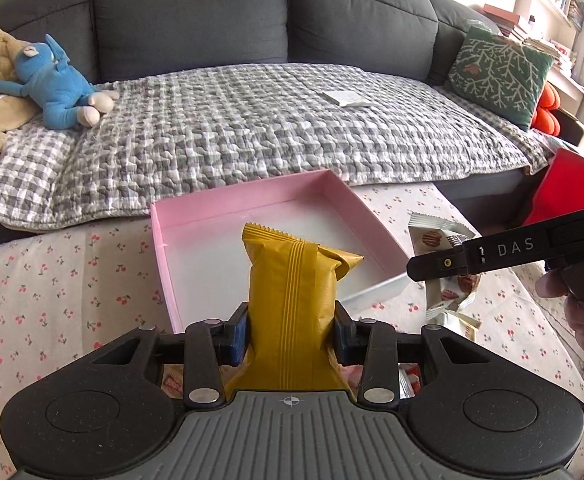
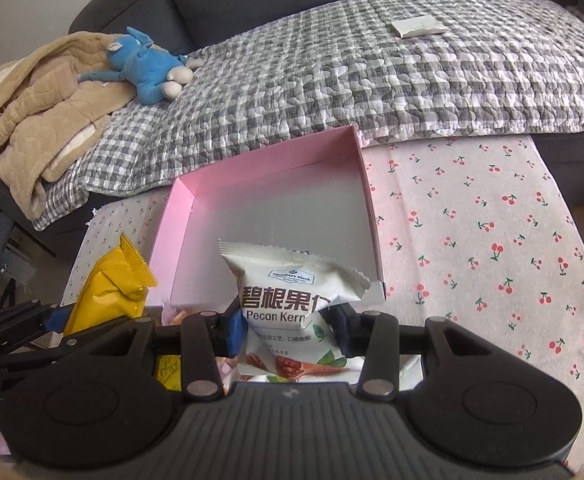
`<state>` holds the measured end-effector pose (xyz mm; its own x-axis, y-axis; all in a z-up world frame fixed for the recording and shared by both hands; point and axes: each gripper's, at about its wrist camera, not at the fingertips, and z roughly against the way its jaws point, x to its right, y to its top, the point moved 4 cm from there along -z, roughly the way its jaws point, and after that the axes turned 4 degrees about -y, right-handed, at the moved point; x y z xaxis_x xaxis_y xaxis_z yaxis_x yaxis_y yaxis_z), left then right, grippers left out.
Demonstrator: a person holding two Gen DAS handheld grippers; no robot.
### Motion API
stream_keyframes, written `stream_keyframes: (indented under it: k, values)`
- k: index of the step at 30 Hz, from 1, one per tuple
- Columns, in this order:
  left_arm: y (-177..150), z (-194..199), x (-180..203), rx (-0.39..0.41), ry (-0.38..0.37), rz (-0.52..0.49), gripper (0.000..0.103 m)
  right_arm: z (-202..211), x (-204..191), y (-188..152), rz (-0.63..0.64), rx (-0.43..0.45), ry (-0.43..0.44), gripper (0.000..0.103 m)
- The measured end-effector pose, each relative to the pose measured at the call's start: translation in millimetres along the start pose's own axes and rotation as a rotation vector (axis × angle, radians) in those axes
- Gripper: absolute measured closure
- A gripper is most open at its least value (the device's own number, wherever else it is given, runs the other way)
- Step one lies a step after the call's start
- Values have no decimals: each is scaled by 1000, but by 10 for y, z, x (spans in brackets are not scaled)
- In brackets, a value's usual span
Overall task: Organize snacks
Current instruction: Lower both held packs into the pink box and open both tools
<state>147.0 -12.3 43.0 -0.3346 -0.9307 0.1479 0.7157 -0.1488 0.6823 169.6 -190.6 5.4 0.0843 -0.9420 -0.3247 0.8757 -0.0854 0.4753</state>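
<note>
Both grippers, left (image 1: 291, 330) clamped on a yellow pack (image 1: 290, 300) and right (image 2: 288, 330) on a pecan pack (image 2: 288, 300), are held short of the pink box (image 2: 366, 184), so collision or slippage is risked.

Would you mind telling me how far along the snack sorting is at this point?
Done: nothing visibly; the pink box shows no packets on its visible floor. In hand: the left gripper is clamped on a yellow packet, the right gripper on a white pecan packet, both near the box's front edge. Left: placing both, plus more packets glimpsed under the grippers.
</note>
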Motion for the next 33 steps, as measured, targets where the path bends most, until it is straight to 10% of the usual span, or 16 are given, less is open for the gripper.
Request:
stream_keyframes:
  k: [26, 29, 33]
  values:
    - [467, -1429, -780, 24, 132, 34, 63, -1065, 29, 636, 60, 4, -80, 59]
    - [465, -1447, -800, 35, 105, 57, 44, -1029, 44, 648, 37, 15, -62, 32]
    - [462, -1411, -776, 55, 94, 59, 29, -915, 30, 655, 44, 32, -56, 29]
